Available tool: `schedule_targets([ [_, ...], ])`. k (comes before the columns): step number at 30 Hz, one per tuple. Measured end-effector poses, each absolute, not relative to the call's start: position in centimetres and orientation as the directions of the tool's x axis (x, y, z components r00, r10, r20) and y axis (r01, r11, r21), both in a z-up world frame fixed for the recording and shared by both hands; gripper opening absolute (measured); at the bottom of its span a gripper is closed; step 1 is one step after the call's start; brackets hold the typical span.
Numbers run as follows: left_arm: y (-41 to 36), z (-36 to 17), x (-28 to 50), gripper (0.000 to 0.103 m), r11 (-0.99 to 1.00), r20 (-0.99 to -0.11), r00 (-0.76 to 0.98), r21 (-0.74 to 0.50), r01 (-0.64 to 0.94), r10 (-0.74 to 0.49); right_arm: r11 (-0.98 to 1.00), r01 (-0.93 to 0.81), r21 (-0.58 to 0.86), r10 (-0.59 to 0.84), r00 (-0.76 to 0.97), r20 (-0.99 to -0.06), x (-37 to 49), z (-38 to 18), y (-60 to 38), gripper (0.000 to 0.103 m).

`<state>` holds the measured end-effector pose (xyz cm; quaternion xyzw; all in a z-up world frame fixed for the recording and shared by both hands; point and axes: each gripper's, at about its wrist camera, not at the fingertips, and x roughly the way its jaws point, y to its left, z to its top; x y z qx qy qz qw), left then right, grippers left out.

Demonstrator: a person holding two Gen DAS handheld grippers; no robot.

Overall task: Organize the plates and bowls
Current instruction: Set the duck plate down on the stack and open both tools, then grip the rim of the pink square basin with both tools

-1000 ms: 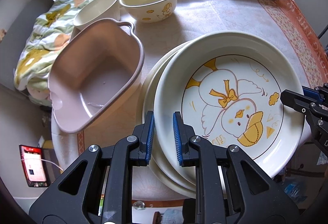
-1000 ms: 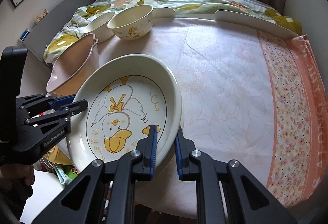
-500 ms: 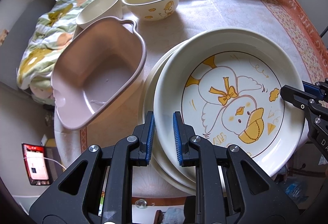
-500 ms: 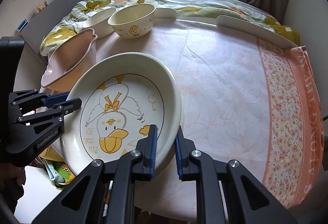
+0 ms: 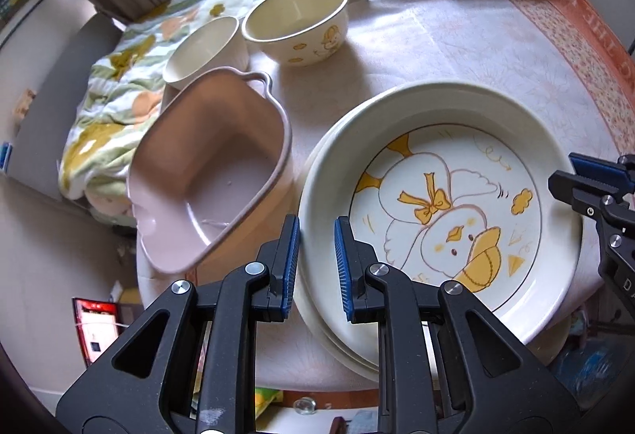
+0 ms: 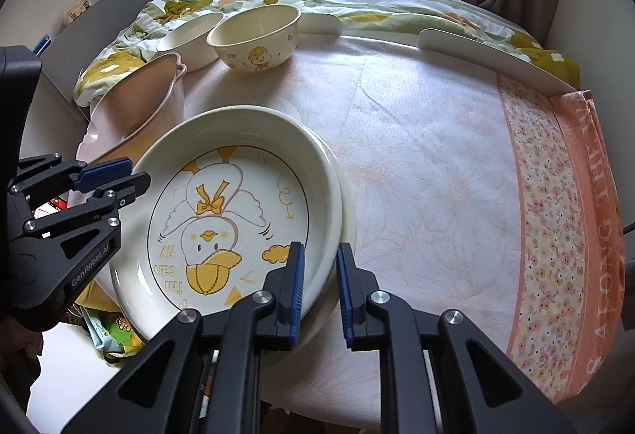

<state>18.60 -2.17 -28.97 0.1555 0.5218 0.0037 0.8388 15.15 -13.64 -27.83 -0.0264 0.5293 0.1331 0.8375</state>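
A cream plate with a yellow duck drawing [image 5: 448, 196] [image 6: 222, 219] lies on top of a stack of plain cream plates [image 5: 341, 346] [image 6: 350, 223] at the near edge of the table. My left gripper [image 5: 316, 251] is shut on the duck plate's left rim, which runs between its blue pads. My right gripper [image 6: 320, 275] is shut on the opposite rim. Each gripper also shows in the other's view, the right one [image 5: 567, 176] and the left one [image 6: 135, 176].
A pink heart-shaped tub [image 5: 210, 180] stands left of the stack. Behind it are a small ribbed cream bowl [image 5: 204, 49] and a cream duck bowl [image 5: 295, 23]. A white tray [image 6: 488, 57] lies at the far edge of the clothed table [image 6: 436, 176], with a flowered quilt beyond.
Both grippers keep their hold on the duck plate's rim. The left gripper has tipped slightly, so the bowls sit lower in its view; the plate has barely shifted.
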Motion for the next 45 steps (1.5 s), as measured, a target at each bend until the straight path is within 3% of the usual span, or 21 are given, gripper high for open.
schedule_targets([
  [7,-1.5,-28.8,18.7,0.016,0.965,-0.886,0.445,0.217,0.15,0.13,0.965,-0.249,0.089,0.188,0.41,-0.893,15.2,-27.7,-13.4,0.015],
  [14,1.7,-25.9,17.4,0.016,0.998,-0.901,0.435,0.031,0.048,0.008,0.964,-0.234,0.128,0.226,0.466,-0.855,15.3,-24.7,-14.6,0.015],
  [15,2.4,-25.1,17.1,0.018,1.0,-0.895,0.445,0.008,0.023,-0.003,0.96,-0.24,0.146,0.246,0.466,-0.85,15.4,-24.1,-14.8,0.015],
  [16,3.1,-24.1,16.7,0.028,1.0,-0.887,0.462,-0.01,-0.004,-0.007,0.957,-0.243,0.157,0.258,0.47,-0.844,15.6,-23.5,-14.9,0.016],
  [17,3.8,-23.1,16.2,0.038,0.999,-0.876,0.482,-0.023,-0.03,-0.006,0.954,-0.248,0.168,0.272,0.479,-0.835,15.7,-22.8,-15.1,0.028],
  [18,4.4,-22.2,15.8,0.072,0.998,-0.865,0.502,-0.03,-0.053,0.001,0.948,-0.26,0.186,0.295,0.491,-0.82,15.8,-21.9,-15.2,0.04],
  [19,5.2,-21.1,15.3,0.101,0.996,-0.845,0.534,-0.032,-0.086,0.019,0.94,-0.276,0.201,0.319,0.503,-0.803,15.9,-21.1,-15.2,0.075],
  [20,5.9,-20.0,14.6,0.103,0.993,-0.819,0.572,-0.034,-0.113,0.037,0.932,-0.296,0.211,0.342,0.518,-0.784,16.1,-20.2,-15.1,0.103],
  [25,10.4,-18.0,13.4,0.103,0.961,-0.774,0.626,-0.089,-0.262,0.099,0.865,-0.458,0.206,0.453,0.537,-0.712,18.2,-16.8,-12.7,0.103],
  [28,13.4,-19.6,13.6,0.102,0.93,-0.798,0.598,-0.162,-0.331,0.073,0.789,-0.558,0.259,0.515,0.369,-0.774,21.0,-17.4,-9.1,0.103],
  [32,15.9,-22.7,14.5,0.1,0.895,-0.822,0.569,-0.24,-0.375,0.018,0.798,-0.56,0.224,0.478,0.361,-0.801,23.2,-19.1,-4.9,0.103],
  [35,16.8,-25.5,16.6,0.084,0.888,-0.848,0.529,-0.254,-0.383,-0.014,0.78,-0.54,0.318,0.514,0.262,-0.817,26.1,-22.0,-2.4,0.101],
  [36,17.0,-26.7,17.4,0.074,0.888,-0.86,0.509,-0.259,-0.38,-0.033,0.777,-0.538,0.328,0.514,0.24,-0.823,26.9,-23.0,-1.4,0.1],
  [41,18.1,-30.3,20.1,0.058,0.879,-0.886,0.455,-0.284,-0.384,-0.088,0.767,-0.541,0.344,0.479,0.128,-0.868,29.2,-27.3,1.6,0.061],
  [43,18.5,-31.3,20.9,0.045,0.877,-0.893,0.439,-0.289,-0.385,-0.102,0.767,-0.527,0.366,0.482,0.098,-0.871,29.8,-28.6,2.2,0.056],
  [45,18.8,-31.9,21.6,0.043,0.878,-0.897,0.428,-0.287,-0.382,-0.107,0.769,-0.519,0.374,0.48,0.081,-0.874,30.1,-29.4,2.6,0.05],
])
